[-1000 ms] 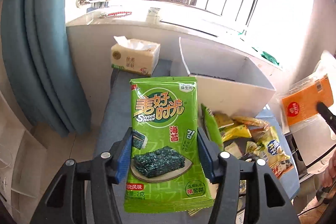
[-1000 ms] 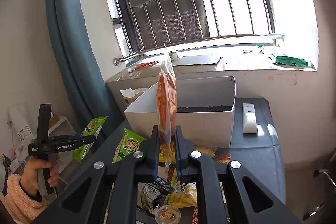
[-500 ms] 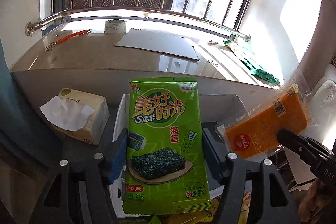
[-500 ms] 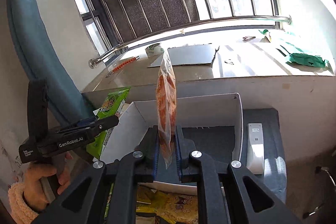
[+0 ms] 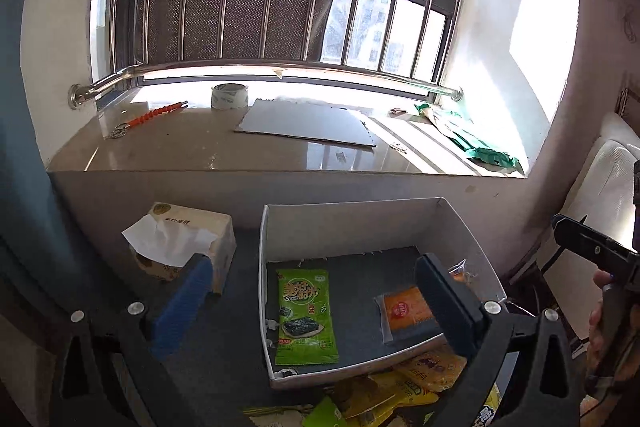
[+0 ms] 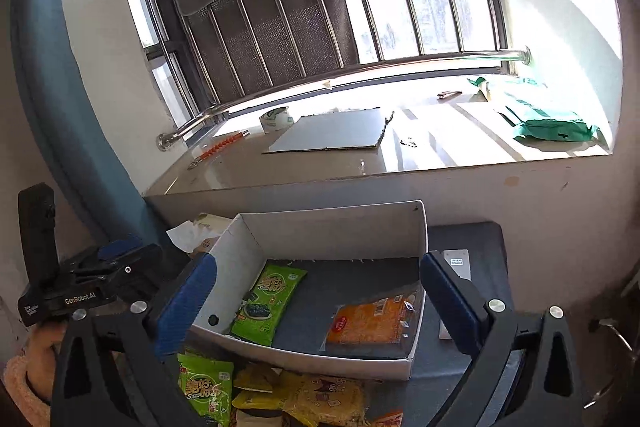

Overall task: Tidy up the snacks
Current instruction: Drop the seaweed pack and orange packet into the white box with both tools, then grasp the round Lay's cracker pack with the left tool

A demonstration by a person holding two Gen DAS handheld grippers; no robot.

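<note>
lying flat inside the white box [image 5: 352,223] are the two snacks, a green seaweed packet [image 5: 306,317] on the left gripper's side and an orange packet [image 6: 370,321] on the right gripper's side, apart from each other on the dark box floor. both tools hang just above the near rim with nothing between their blue pads: the left gripper [image 5: 320,299] is spread wide, its right finger [image 5: 448,303] covering part of the orange packet from that camera, and the right gripper [image 6: 316,295] is spread just as wide, framing the whole box. just below and nearer than both grippers sits the loose pile of snacks [image 6: 296,395] on the dark table [image 6: 488,239], with another green seaweed packet [image 6: 206,387] among yellow ones, touching the box's near wall. off to the left gripper's left stands a tissue box [image 5: 188,243], just beside the white box. to the right gripper's right a white remote [image 6: 456,267] lies on the table against the box's outer wall, partly hidden by the finger. beyond the box rises the windowsill [image 5: 200,147], carrying a tape roll [image 5: 229,95], a grey board [image 5: 308,123] and a green bag [image 6: 552,125].
</note>
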